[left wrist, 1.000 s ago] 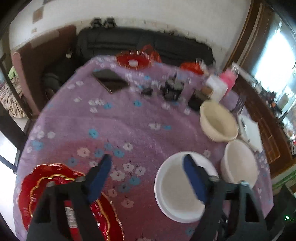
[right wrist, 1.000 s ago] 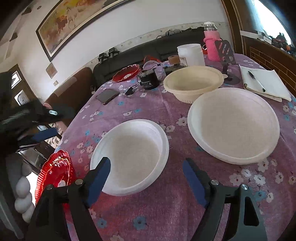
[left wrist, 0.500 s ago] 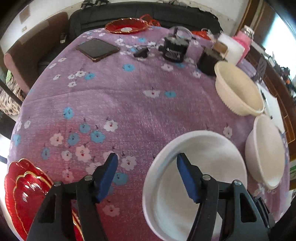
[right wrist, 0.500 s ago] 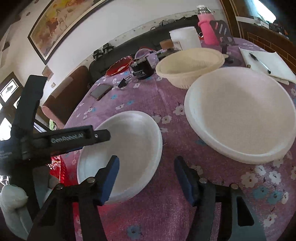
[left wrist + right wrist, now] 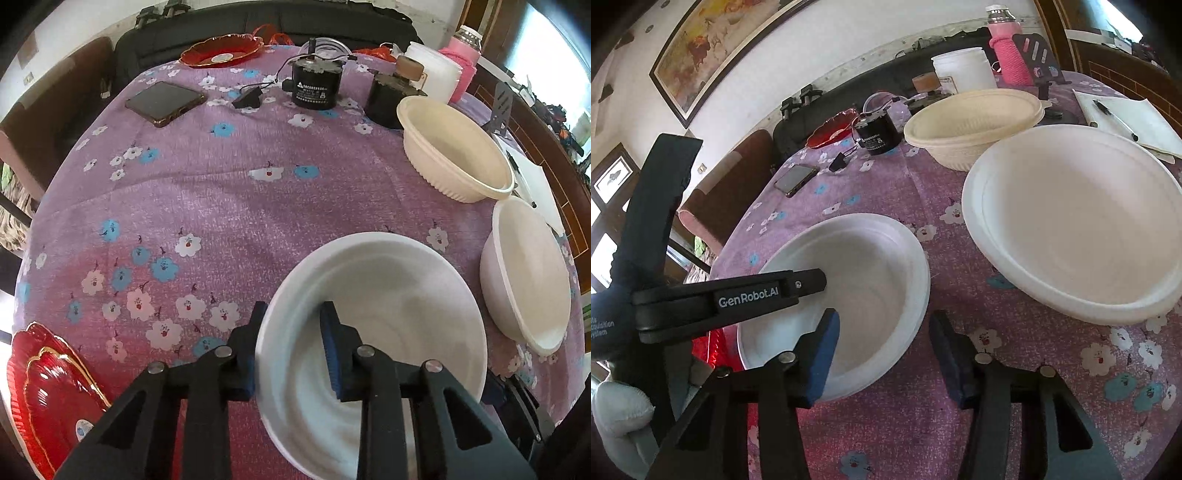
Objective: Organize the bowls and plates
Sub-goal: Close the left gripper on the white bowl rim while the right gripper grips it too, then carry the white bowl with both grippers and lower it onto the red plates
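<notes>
A small white bowl (image 5: 384, 317) sits near the front of the purple flowered table (image 5: 221, 192). My left gripper (image 5: 291, 350) straddles its near-left rim, one finger outside and one inside, with a gap still showing. The same bowl shows in the right wrist view (image 5: 864, 280), where my right gripper (image 5: 882, 350) is open, straddling its near-right rim. A larger white bowl (image 5: 1075, 225) lies to the right, a cream ribbed bowl (image 5: 975, 118) behind it. Red plates (image 5: 48, 395) lie at the front left, another red plate (image 5: 221, 50) at the far edge.
A phone (image 5: 166, 101), a black adapter (image 5: 249, 99), a black cylinder (image 5: 314, 85), a dark box (image 5: 388, 99), a white tub (image 5: 436, 74) and a pink bottle (image 5: 463, 62) stand at the back. A notebook with pen (image 5: 1123, 118) lies at the right.
My left gripper has come down over the small white bowl's rim and narrowed. My right gripper has moved in to the bowl's near-right rim.
</notes>
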A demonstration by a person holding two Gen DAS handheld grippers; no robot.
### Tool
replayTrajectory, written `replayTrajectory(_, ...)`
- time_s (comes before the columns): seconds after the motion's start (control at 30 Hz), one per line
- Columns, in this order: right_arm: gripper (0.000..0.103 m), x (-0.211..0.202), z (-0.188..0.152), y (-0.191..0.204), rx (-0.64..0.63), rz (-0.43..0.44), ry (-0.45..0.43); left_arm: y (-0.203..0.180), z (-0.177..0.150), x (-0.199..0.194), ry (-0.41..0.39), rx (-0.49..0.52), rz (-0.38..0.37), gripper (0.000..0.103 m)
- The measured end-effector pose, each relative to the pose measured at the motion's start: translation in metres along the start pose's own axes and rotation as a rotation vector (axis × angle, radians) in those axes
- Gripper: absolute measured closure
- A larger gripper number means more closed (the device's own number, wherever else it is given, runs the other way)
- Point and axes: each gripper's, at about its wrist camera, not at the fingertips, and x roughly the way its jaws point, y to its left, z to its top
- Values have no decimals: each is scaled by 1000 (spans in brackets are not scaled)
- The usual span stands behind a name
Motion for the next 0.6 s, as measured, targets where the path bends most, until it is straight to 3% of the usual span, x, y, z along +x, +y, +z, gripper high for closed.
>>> replayTrajectory(0.13,68,1,0,0,3,15,-3,-4,-5,-5,-14,7,16,78)
replayTrajectory(0.3,78,-8,-1,-4,35,14,-32,-4,-13,-16,-43,-36,18,79)
replayTrajectory(0.6,79,-52,1,22,-10,42,-114,7,-36,-77,-171,-104,-14,79)
